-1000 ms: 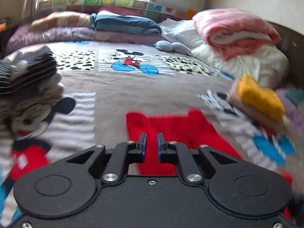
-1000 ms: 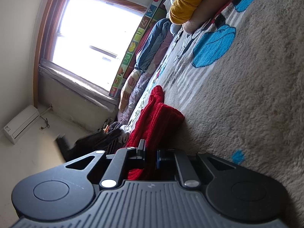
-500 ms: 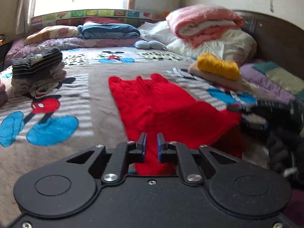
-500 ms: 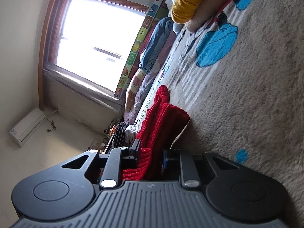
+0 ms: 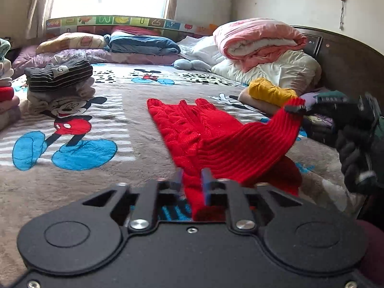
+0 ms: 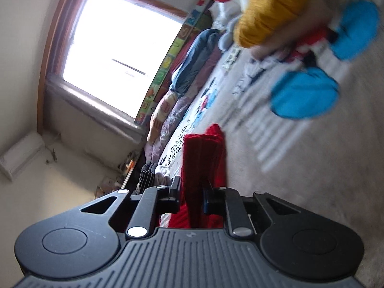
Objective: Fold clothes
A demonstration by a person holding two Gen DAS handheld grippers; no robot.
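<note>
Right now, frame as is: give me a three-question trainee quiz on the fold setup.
1. True or false: the red knit sweater lies fully flat on the bed.
2. Which garment tops the folded stack at the left: A striped, B yellow, C pink?
3. What holds the raised sweater corner?

Key:
1. False; one corner is lifted.
2. A, the striped top.
3. The right gripper. The left gripper straddles the near edge, jaws opening.

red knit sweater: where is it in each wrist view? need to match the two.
Left wrist: red knit sweater centre, on the blanket, one corner lifted by the right gripper.
Right wrist: sweater lower centre, hanging between the fingers.
Shared landmark: yellow knit.
</note>
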